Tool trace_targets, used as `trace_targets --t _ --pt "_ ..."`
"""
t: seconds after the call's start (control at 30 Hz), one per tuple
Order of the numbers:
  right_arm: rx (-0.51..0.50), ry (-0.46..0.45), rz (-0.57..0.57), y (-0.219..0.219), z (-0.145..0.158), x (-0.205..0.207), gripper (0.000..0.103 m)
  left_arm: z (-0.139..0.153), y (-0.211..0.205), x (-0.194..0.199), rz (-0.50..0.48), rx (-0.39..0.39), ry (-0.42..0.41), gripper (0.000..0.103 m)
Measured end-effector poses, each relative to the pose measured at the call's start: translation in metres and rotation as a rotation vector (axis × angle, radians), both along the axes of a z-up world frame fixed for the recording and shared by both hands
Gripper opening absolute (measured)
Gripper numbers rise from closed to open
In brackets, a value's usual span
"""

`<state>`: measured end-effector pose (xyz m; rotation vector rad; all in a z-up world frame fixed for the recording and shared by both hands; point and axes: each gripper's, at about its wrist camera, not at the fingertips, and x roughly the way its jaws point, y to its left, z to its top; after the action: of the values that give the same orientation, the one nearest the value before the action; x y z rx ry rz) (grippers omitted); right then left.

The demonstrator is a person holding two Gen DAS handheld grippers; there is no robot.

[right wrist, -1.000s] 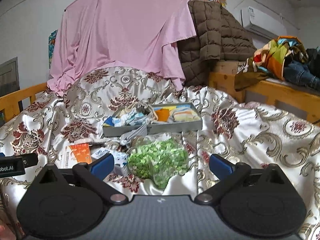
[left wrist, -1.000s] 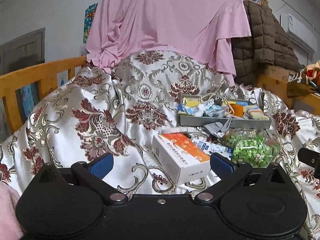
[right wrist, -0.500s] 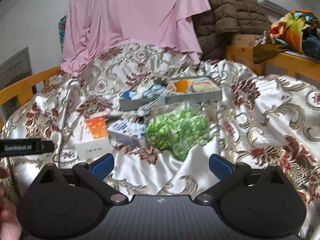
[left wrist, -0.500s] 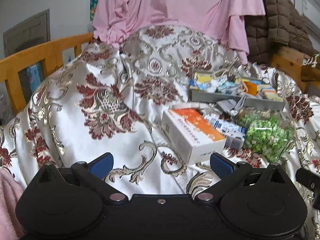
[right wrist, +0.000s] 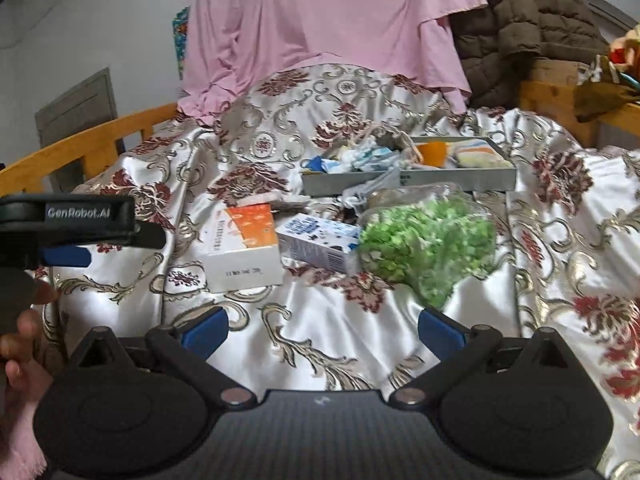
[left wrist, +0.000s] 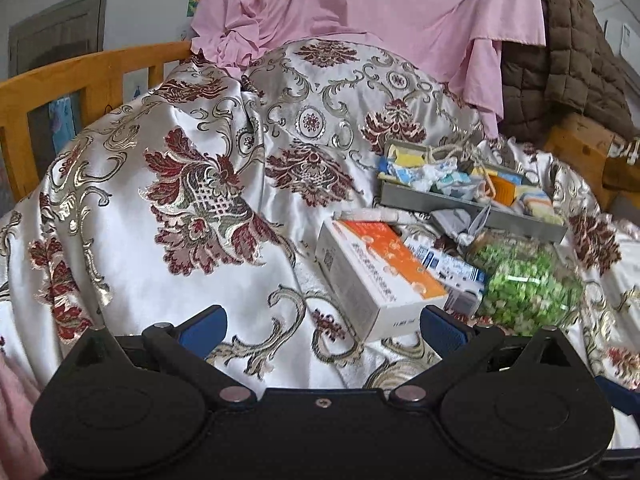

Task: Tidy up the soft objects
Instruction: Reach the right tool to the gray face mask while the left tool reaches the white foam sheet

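Both grippers are hovering low over the bed with nothing in them. The left gripper point(left wrist: 322, 326) has its blue fingers point(left wrist: 204, 328) spread wide apart, and the right gripper point(right wrist: 322, 328) is just as wide open and empty.

The stuff to sort sits in a loose cluster on the satin bedspread point(right wrist: 320, 340). There's a grey tray point(right wrist: 408, 180) further back, already partly filled with small cloths and packets. In front of it are an orange and white box point(right wrist: 244, 246), a blue and white carton point(right wrist: 316, 240) just beside that, and a clear bag of green bits point(right wrist: 428, 240) touching the carton on the right. A small grey pouch point(left wrist: 456, 220) hangs over the tray's front wall.

My guess is the bag is the next soft thing to go, since it's straight ahead of the right gripper. If I were doing it I'd come in from the near side and pinch a fold of the plastic up top, not try to squeeze the whole lump, because it looks like it'll slump and slide on that shiny fabric. Lift slowly so the carton doesn't get dragged along. The tray looks pretty full on the left, so aim for the right end
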<state>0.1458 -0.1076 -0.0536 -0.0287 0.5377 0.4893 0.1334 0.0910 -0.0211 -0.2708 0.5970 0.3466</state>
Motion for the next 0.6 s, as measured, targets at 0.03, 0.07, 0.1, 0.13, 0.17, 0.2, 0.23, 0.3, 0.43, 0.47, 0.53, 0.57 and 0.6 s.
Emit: trace_targets --t 0.03,0.07,0.1,0.13,0.17,0.2,0.23,0.3,0.43,0.47,0.53,0.57,0.6 --pt "0.005 -0.004 0.006 0.001 0.0 0.002 0.103 0.001 0.0 0.001 0.003 -0.001 -0.007 0.102" --pt "0.01 -0.008 0.012 0.003 0.001 0.004 0.103 0.001 0.0 0.003 0.001 0.005 -0.011 0.102" --pt "0.013 -0.012 0.018 0.005 0.001 0.006 0.103 0.002 -0.001 0.006 -0.007 0.013 -0.01 0.102" --pt "0.016 -0.017 0.021 0.006 0.001 0.009 0.103 0.002 -0.001 0.009 -0.016 0.021 -0.007 0.102" --pt "0.02 -0.022 0.022 0.007 0.002 0.01 0.103 0.002 -0.001 0.013 -0.022 0.029 -0.003 0.102" --pt "0.025 -0.028 0.022 0.008 0.002 0.012 0.103 0.003 0.0 0.017 -0.022 0.031 -0.002 0.102" --pt "0.029 -0.032 0.024 0.009 0.002 0.014 0.103 0.003 0.001 0.02 -0.023 0.03 -0.002 0.102" --pt "0.034 -0.03 0.022 0.009 0.001 0.018 0.103 0.002 0.004 0.028 -0.029 0.023 0.002 0.102" --pt "0.044 -0.024 0.005 0.008 -0.003 0.025 0.103 0.004 0.008 0.05 -0.082 0.027 -0.011 0.102" --pt "0.044 -0.023 0.002 0.008 -0.004 0.026 0.103 0.004 0.008 0.057 -0.104 0.031 -0.021 0.102" --pt "0.051 -0.02 -0.001 0.005 -0.006 0.025 0.103 0.004 0.008 0.073 -0.132 0.041 -0.037 0.102" --pt "0.063 -0.017 0.001 0.003 -0.007 0.025 0.103 0.003 0.009 0.081 -0.14 0.041 -0.04 0.102" --pt "0.075 -0.016 0.002 0.001 -0.007 0.024 0.103 0.003 0.009 0.088 -0.147 0.039 -0.04 0.102"
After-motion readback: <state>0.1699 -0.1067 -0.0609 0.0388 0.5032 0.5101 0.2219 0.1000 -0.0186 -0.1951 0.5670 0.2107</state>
